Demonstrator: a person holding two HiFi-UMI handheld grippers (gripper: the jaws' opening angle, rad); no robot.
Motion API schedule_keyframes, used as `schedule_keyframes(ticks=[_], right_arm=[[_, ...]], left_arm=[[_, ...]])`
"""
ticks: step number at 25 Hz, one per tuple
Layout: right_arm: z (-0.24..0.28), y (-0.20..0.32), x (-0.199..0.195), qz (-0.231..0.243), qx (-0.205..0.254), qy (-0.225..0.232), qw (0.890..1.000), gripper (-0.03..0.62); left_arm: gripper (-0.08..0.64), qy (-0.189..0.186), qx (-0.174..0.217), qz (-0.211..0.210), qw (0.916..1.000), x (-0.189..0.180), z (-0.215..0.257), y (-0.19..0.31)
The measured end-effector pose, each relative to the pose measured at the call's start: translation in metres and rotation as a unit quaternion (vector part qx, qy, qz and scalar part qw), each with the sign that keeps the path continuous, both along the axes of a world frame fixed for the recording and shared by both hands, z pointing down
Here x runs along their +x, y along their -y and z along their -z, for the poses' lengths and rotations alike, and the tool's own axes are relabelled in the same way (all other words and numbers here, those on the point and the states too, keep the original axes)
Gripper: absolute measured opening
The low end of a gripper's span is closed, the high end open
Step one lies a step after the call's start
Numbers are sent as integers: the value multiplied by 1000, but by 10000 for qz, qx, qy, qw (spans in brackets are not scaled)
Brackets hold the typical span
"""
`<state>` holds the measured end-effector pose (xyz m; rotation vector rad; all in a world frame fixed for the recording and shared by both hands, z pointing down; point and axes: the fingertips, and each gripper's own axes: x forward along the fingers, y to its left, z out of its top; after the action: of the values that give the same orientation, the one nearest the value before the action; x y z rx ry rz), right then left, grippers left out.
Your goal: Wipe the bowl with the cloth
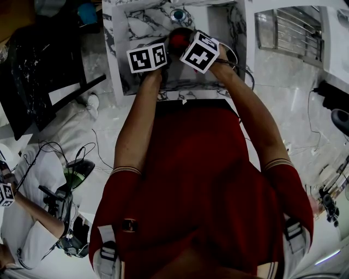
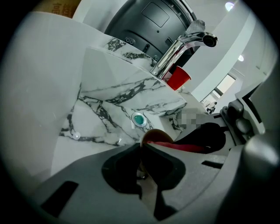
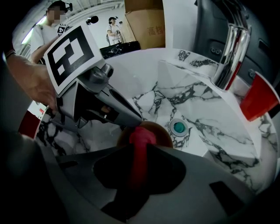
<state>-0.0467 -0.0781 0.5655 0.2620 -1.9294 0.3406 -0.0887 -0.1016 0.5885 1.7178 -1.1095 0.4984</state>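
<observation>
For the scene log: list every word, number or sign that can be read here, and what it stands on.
Nothing can be read.
Box: red characters, too blurred to read.
Box corner, left gripper view: brown print, cut off, unreadable.
Left cube, right cube: black-and-white square markers only, no words.

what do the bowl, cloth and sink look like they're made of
The bowl: brown, smooth, thin-rimmed; wood or plastic, unclear. The cloth: red soft fabric, bunched into a rounded fold. The sink: white stone-look with dark veins, glossy; marble or an imitation.
</observation>
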Motion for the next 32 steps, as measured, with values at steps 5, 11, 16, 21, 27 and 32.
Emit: schedule_keyframes(ticks=[5,11,16,21,27,32], right_arm=[[5,6,5,-104,126,41,9999,89],[12,10,11,-255,204,128,9994,89],[24,15,17,-479,272,321,9980,89],[41,23,23,-738,375,597,9948,89],[66,28,27,-1044,529,1030,9878,89],[97,31,31,-1332,747,1428,9779,89]], left_arm=[[15,81,101,-94,9999,0,4,2],[26,259,206,-226,9992,-4,9,3],[41,433,483,-444,9969,-5,24,10],[49,556,758,-501,9943,-9,45,18],[49,717,1275,-744,9864,-3,81,23],[49,710,1763,-884,9778,5,118,25]])
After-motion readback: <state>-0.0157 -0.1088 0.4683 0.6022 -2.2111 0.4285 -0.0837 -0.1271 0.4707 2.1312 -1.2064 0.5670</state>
